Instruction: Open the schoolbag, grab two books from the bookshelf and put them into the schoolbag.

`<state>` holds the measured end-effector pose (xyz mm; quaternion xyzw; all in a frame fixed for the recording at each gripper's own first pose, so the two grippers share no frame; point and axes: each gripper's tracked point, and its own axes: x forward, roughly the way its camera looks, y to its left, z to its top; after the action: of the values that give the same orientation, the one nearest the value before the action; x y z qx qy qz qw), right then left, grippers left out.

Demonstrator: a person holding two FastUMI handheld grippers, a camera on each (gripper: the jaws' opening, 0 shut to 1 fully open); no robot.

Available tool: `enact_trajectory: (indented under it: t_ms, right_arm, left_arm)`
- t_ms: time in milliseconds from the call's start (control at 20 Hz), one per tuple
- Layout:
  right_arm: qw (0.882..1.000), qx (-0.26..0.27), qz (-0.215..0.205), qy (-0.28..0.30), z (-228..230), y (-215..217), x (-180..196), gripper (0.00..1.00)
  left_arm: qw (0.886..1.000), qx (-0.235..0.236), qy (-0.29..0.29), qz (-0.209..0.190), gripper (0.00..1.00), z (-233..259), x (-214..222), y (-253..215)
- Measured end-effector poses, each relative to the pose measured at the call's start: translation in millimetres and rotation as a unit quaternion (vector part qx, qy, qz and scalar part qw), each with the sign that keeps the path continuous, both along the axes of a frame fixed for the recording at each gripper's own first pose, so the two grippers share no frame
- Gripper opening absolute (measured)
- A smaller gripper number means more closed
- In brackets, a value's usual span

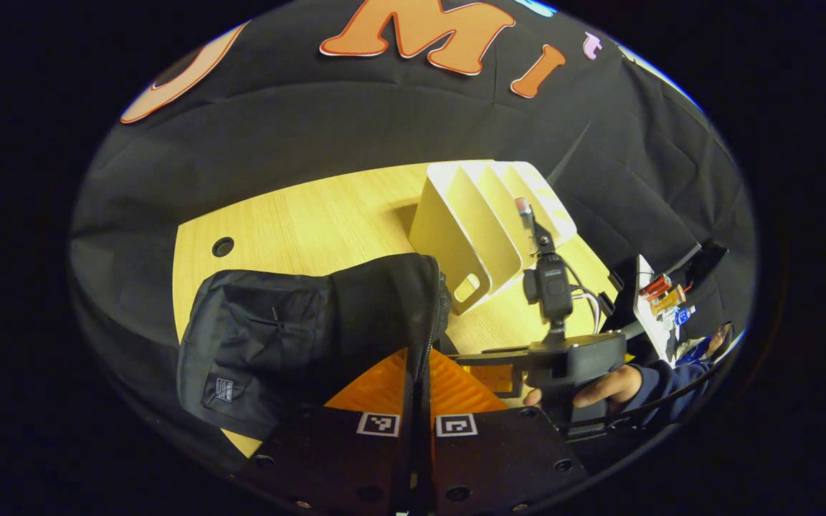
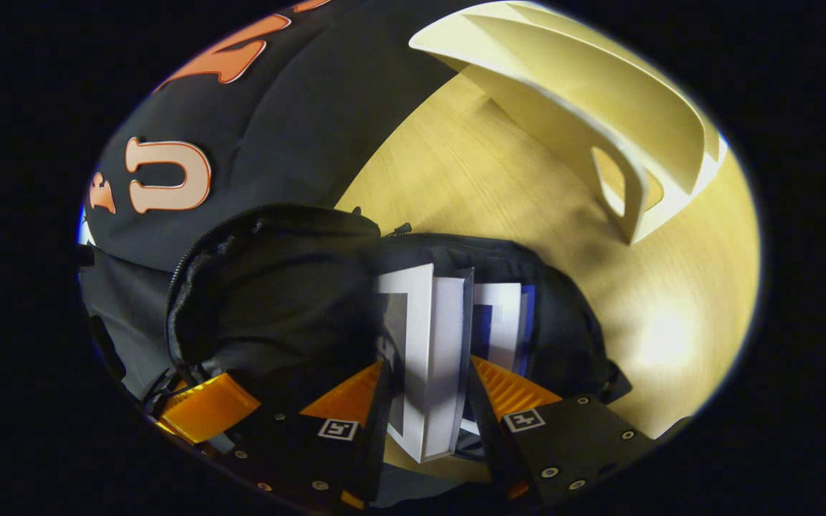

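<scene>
Black fabric of the schoolbag (image 1: 312, 322) is pinched at its zipped edge between the nearly closed jaws of the left gripper (image 1: 416, 401) in the left gripper view. Beyond the bag, the empty bookshelf (image 1: 481, 229) stands on the table (image 1: 312, 215); the right gripper (image 1: 528, 215) is seen beside the bag.

In the right gripper view, a book (image 2: 431, 358) is clamped by the right gripper's jaws and held in the bag's open mouth; a second book (image 2: 502, 322) lies inside.
</scene>
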<state>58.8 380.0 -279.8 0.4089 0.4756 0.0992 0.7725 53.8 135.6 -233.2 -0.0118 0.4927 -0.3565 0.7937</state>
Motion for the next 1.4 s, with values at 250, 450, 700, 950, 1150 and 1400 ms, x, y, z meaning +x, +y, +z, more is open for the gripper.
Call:
enact_trajectory:
  t_ms: [250, 450, 700, 950, 1150, 1400]
  right_arm:
    - [0.998, -0.043, -0.027, -0.037, 26, -36, -12, 0.65]
    - [0.994, -0.087, -0.046, -0.052, 43, -72, -29, 0.69]
    - [0.989, -0.122, -0.040, -0.070, 56, -106, -48, 0.75]
    - [0.987, -0.136, -0.021, -0.080, 60, -146, -58, 0.84]
    - [0.985, -0.153, -0.004, -0.085, 55, -183, -62, 0.92]
    - [0.979, -0.177, 0.019, -0.103, 59, -226, -64, 0.97]
  left_arm:
    - [1.000, 0.006, -0.009, -0.017, 0.05, -10, -9, 0]
    - [0.999, 0.010, -0.014, -0.027, 0.09, -14, -16, -7]
    - [0.999, 0.031, -0.017, -0.020, 0.14, -22, -24, -18]
    - [0.999, 0.041, -0.002, 0.015, 0.25, -27, -43, -36]
    - [0.997, 0.056, 0.010, 0.051, 0.74, -35, -60, -57]
    - [0.992, 0.070, -0.004, 0.102, 0.98, -25, -71, -82]
